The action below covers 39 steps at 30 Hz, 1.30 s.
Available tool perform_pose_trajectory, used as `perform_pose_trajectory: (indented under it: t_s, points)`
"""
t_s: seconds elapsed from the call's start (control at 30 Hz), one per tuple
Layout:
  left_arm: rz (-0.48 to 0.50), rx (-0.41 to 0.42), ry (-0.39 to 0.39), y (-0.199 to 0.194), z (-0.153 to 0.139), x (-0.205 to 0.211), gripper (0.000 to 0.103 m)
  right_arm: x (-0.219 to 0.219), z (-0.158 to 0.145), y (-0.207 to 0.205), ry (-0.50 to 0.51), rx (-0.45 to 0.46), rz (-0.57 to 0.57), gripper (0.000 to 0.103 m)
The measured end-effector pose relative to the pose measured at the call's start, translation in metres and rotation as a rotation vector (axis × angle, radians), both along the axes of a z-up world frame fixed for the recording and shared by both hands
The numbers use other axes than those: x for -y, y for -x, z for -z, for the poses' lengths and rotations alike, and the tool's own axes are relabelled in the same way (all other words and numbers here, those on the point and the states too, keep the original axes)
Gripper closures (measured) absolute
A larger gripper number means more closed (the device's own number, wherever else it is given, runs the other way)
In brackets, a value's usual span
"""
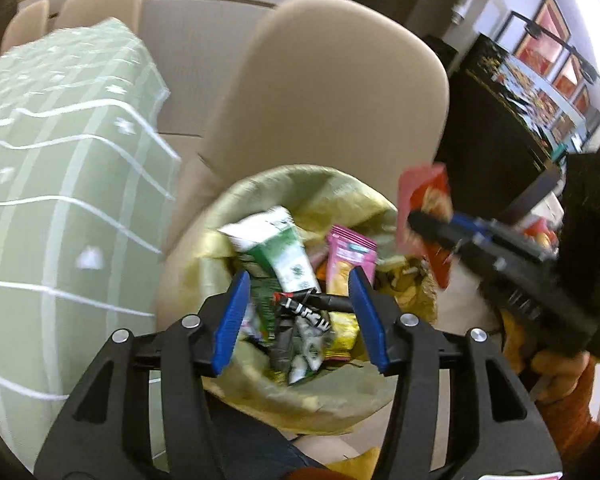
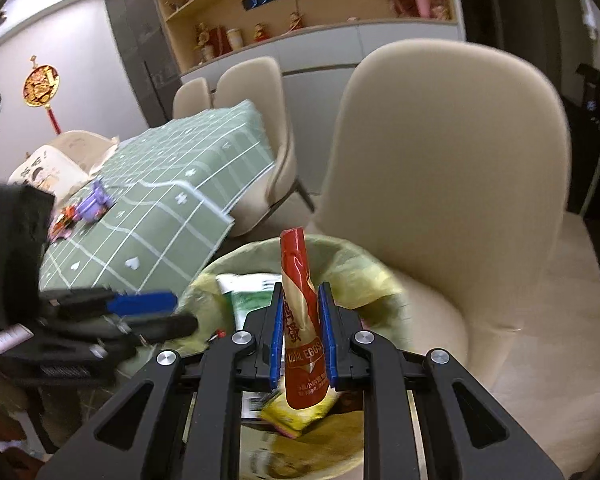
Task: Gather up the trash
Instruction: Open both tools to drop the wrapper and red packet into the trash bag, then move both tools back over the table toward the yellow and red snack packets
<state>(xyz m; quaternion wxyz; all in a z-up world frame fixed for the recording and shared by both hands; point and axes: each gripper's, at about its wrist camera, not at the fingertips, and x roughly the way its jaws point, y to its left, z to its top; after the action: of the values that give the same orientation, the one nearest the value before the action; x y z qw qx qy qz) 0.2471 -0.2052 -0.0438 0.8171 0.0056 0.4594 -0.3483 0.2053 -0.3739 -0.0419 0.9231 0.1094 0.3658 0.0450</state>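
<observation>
Dining room with beige chairs (image 2: 448, 168) and a green checked tabletop (image 2: 172, 216) framing the scene. Sitting on the floor beside the nearest chair, a lined trash bin (image 1: 316, 188), already holding a green-and-white sachet (image 1: 284, 252), a pink snack pack (image 1: 348, 256) and a black-and-white wrapper (image 1: 308, 308). Hovering right over that pile, left gripper (image 1: 300, 312) spread apart, nothing between its blue pads (image 1: 232, 320). Pinching a red pouch (image 2: 300, 320) upright above the bin, right gripper (image 2: 302, 336) pressed narrow on it. Looking like the dropping step: one piece apparently just let go, the pouch waiting. Needing next a loosening of the right grip over the liner opening, not the rim. Reading "QUAIL EGGS" on the pouch; smaller print beneath too fine to read. More litter (image 2: 80, 208) lying on the tabletop.
</observation>
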Motion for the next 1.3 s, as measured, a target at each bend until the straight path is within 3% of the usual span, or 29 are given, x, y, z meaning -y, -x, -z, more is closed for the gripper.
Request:
perform_pose_trajectory:
  t_s: [0.17,0.27,0.47,0.6,0.63,0.7,0.77,1.1,1.3]
  points:
    - [-0.082,0.029,0.012,-0.003,-0.018,-0.032,0.054,-0.033,0.014,-0.008,-0.020,-0.012,-0.091,0.086]
    - [-0.108,0.039,0.024,-0.003,-0.026,-0.047,0.053,-0.050,0.033,-0.020,-0.002,-0.081,-0.136,0.086]
    - [-0.115,0.039,0.039,0.006,-0.030,-0.067,0.053,-0.056,0.075,-0.039,0.066,-0.240,-0.095,0.086]
    - [-0.114,0.043,0.041,0.009,-0.029,-0.075,0.052,-0.056,0.078,-0.039,0.069,-0.263,-0.069,0.079]
    - [-0.116,0.046,0.044,0.009,-0.029,-0.077,0.052,-0.058,0.076,-0.039,0.089,-0.268,-0.068,0.077]
    - [-0.123,0.049,0.050,0.009,-0.030,-0.081,0.052,-0.059,0.072,-0.036,0.133,-0.261,-0.067,0.058]
    - [-0.131,0.050,0.056,0.009,-0.031,-0.087,0.051,-0.061,0.065,-0.030,0.166,-0.235,-0.067,0.052]
    - [-0.171,0.129,0.062,0.014,-0.052,-0.124,0.050,-0.062,0.011,-0.013,0.173,-0.133,-0.040,0.050]
    - [-0.218,0.166,0.061,0.016,-0.061,-0.163,0.050,-0.093,-0.028,-0.021,0.146,-0.036,-0.066,0.050]
